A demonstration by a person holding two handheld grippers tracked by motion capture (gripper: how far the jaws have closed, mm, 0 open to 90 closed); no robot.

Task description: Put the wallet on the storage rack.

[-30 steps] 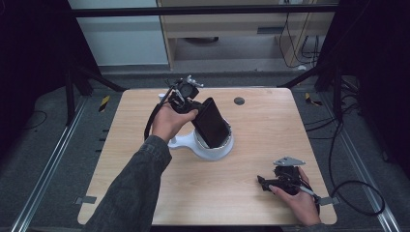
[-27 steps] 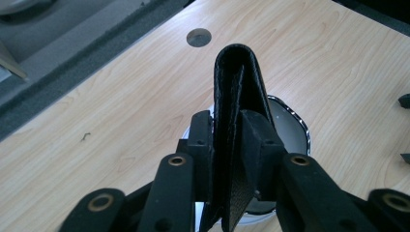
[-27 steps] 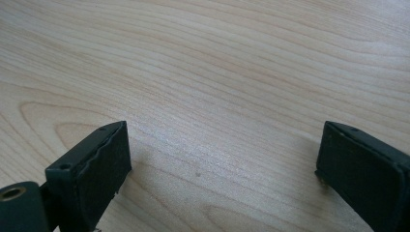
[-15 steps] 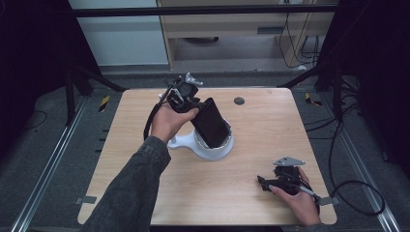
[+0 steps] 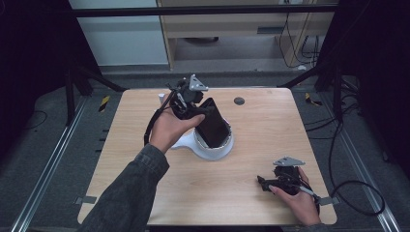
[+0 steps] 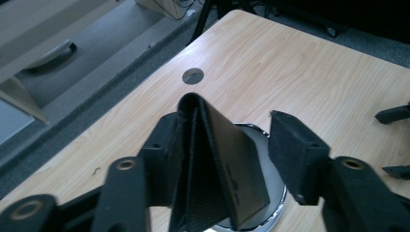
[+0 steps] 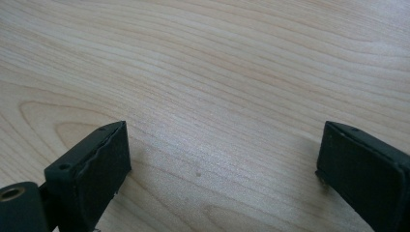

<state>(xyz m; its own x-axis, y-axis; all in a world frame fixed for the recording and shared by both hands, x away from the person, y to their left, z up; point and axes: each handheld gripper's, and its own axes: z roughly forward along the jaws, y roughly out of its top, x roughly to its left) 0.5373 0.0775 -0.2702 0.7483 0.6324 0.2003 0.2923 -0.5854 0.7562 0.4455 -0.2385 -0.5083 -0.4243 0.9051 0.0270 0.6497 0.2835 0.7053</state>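
While left gripper point(image 6: 232, 159) spread, black wallet point(image 6: 217, 169) against one jaw, right gripper point(image 7: 222, 169) wide, empty

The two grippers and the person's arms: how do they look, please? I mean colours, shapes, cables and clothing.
Both grippers are black, each with two thick, blocky jaws with flat faces. The left gripper carries a grey three-cornered plate on top and trails a black cable. The right gripper has the same kind of grey plate. The left arm wears a dark grey sleeve. Brass-coloured rivets show on the jaw links.
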